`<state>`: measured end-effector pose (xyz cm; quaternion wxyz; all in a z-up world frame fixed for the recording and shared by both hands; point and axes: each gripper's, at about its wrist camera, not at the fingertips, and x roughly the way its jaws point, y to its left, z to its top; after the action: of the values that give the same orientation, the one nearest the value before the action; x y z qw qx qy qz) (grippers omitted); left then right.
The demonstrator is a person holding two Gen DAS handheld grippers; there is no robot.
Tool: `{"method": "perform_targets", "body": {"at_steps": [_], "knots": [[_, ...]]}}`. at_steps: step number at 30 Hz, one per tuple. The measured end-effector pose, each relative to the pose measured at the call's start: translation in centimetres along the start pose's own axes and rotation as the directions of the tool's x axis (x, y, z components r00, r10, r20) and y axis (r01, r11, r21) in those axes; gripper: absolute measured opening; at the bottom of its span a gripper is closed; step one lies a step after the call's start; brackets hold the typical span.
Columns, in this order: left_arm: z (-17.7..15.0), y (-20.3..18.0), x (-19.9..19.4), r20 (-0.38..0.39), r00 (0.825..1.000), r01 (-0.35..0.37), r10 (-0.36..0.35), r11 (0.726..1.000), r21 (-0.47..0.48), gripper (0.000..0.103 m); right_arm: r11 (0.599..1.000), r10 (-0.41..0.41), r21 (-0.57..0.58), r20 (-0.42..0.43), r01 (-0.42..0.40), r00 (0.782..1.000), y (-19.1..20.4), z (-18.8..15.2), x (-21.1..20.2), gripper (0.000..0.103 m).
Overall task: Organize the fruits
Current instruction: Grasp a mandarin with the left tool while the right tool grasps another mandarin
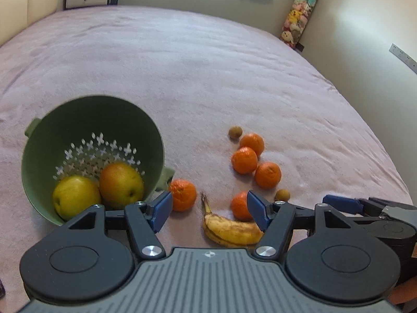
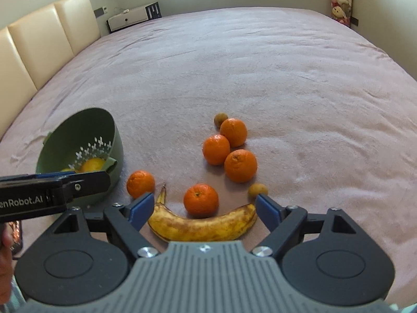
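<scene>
Both grippers, left gripper [image 1: 209, 210] and right gripper [image 2: 204, 208], hang with jaws apart and empty above a spotted banana [image 2: 202, 225]. Beyond lie five mandarins [image 2: 216, 149], perhaps longans [image 2: 257, 190], and a tipped green colander [image 1: 78, 135] holding two apples [image 1: 121, 182].

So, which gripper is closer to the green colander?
Left. The left gripper hangs beside the green colander, its left finger near the handle. The right gripper is over the banana, farther away.
</scene>
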<state>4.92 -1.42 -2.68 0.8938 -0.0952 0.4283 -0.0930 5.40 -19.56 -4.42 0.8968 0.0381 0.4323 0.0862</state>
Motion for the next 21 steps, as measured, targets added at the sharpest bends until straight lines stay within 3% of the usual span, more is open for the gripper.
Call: {"method": "perform_targets", "body": {"at_steps": [4,10,14,18,21], "knots": [[-0.4,0.5,0.9,-0.046,0.998,0.032,-0.034,0.999,-0.044,0.067,0.999,-0.044,-0.010,-0.027,0.044,0.999,-0.9,-0.6,1.2,0.069],[-1.0,-0.1,2.0,-0.077,0.995,0.055,-0.059,0.997,-0.053,0.061,0.997,-0.041,0.066,-0.083,0.046,0.996,-3.0,-1.3,2.3,0.063],[-1.6,-0.5,3.0,-0.068,0.997,0.024,-0.028,0.998,-0.051,0.059,0.997,-0.039,0.056,-0.085,0.044,0.996,-3.2,-1.4,2.4,0.057],[-2.2,-0.5,3.8,-0.006,0.997,-0.072,0.072,0.995,-0.062,0.059,0.999,-0.003,0.033,-0.072,0.006,0.997,-2.6,-1.0,2.7,0.054],[-2.6,-0.2,4.2,0.020,0.995,-0.095,0.098,0.991,-0.094,0.059,1.000,0.021,-0.022,-0.060,-0.022,0.998,-1.6,-0.7,3.1,0.053]]}}
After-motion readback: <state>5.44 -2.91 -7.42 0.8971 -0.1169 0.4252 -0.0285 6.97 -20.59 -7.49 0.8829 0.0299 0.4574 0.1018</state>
